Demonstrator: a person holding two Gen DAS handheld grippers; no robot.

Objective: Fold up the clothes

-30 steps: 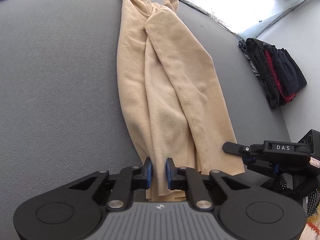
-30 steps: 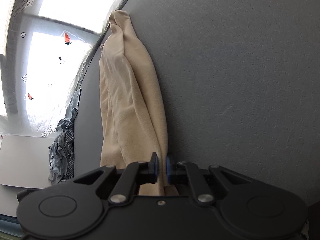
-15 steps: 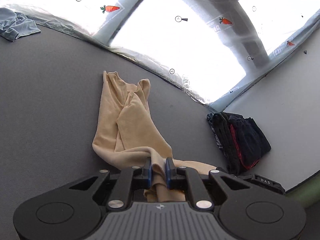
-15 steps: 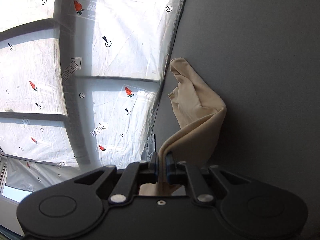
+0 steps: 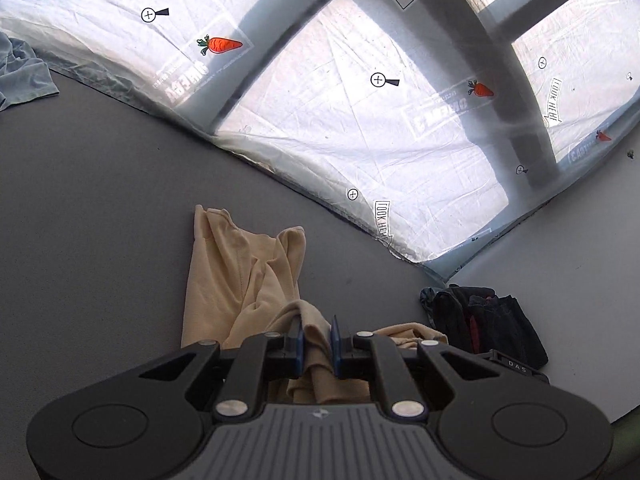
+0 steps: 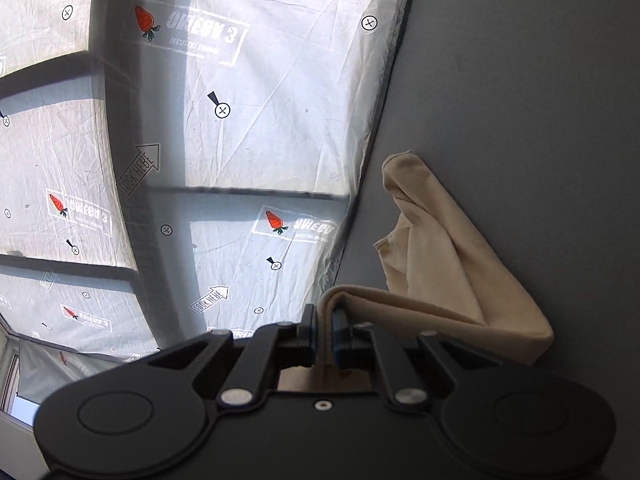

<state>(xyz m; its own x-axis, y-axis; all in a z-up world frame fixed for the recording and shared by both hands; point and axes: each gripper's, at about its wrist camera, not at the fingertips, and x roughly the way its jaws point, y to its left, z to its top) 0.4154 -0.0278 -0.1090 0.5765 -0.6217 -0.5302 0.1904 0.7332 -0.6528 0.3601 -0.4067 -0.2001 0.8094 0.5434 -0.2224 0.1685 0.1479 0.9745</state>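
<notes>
A beige garment [image 5: 236,276] lies lengthwise on the grey table [image 5: 100,184], its far end near the window edge. Its near end is lifted off the surface and doubled back over the rest. My left gripper [image 5: 316,332] is shut on a bunched fold of that near end. In the right wrist view the same beige garment [image 6: 436,256] drapes from my right gripper [image 6: 326,316], which is shut on a thin edge of the cloth. The part of the garment under both grippers is hidden.
A dark pile of clothes with some red [image 5: 484,320] sits at the table's right side by the wall. A light blue garment [image 5: 20,68] lies at the far left. Plastic sheeting with carrot prints [image 5: 360,120] covers the window behind the table.
Both grippers have risen and travelled toward the garment's far end, carrying its near end up and over. The cloth, stretched flat a second ago, is now doubled on itself.
</notes>
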